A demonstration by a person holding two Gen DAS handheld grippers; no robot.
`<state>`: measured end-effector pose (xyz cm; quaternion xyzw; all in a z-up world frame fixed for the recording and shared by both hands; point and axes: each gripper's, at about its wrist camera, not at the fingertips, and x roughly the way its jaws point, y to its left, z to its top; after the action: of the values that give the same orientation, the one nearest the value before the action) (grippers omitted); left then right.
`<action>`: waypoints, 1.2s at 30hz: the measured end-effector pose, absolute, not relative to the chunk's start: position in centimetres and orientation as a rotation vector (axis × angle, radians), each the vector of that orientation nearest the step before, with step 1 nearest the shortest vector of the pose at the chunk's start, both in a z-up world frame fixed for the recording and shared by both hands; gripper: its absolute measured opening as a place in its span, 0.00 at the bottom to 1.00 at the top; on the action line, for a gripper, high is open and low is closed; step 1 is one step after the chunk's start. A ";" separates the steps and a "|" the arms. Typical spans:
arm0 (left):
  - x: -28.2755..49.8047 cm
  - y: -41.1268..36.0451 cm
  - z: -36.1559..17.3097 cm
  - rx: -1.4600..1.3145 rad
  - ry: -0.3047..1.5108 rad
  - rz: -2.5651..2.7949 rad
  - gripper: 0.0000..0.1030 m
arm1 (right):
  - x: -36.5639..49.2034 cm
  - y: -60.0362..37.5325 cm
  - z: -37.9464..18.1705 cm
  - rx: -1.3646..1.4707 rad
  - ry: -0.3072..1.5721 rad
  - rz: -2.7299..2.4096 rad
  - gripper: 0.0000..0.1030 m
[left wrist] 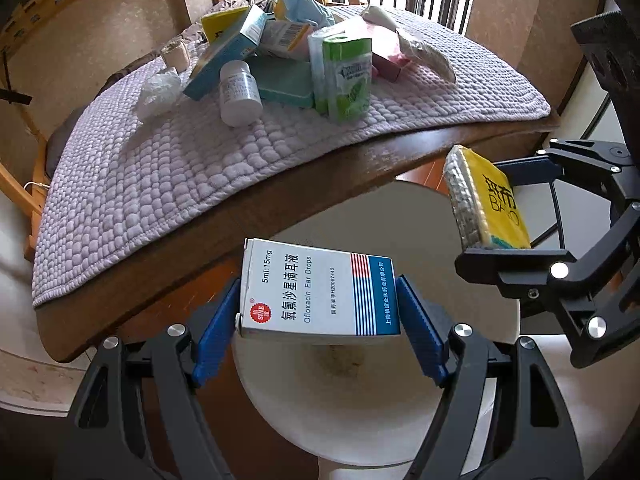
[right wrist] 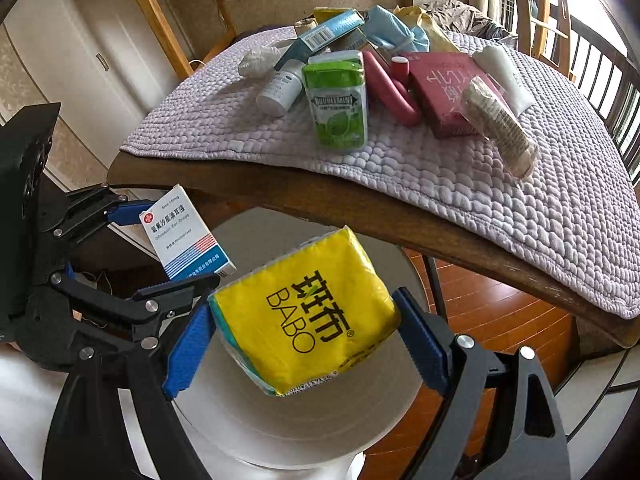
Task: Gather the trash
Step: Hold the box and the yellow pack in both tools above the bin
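The ear-drops box [left wrist: 318, 294] is white with a red roundel, red stripes and a blue band. The tissue pack [right wrist: 304, 320] is yellow with black lettering. At twelve o'clock, a green mint tin [right wrist: 336, 100] stands on the lilac waffle-textured cloth [left wrist: 160, 172] over the brown table [left wrist: 400, 156]. The bin [right wrist: 300, 420] is white.

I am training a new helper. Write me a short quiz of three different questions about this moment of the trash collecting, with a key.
1. True or false: the left gripper holds the yellow tissue pack.
2. What lies below both held items? A) white bin B) purple mat C) wooden floor
3. Fill in: the green gum container stands on the ____.

Key
1. False: it holds the ear drops box; the right gripper holds the pack.
2. A
3. Purple mat.
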<state>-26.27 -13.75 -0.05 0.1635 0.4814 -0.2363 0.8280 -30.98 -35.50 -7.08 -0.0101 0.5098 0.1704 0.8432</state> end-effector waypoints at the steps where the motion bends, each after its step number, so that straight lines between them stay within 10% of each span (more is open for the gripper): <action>1: -26.3 -13.7 -0.2 0.347 1.026 -0.504 0.75 | -30.9 -35.5 -7.1 -0.021 1.080 0.359 0.83; 36: -25.2 -14.3 -5.3 0.385 1.120 -0.504 0.75 | -30.2 -35.3 -11.4 0.004 1.173 0.328 0.83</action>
<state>-25.17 -14.32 -5.26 0.1795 0.5221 -0.2352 0.7999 -30.15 -35.31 -11.40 0.0021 0.5507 0.1541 0.8203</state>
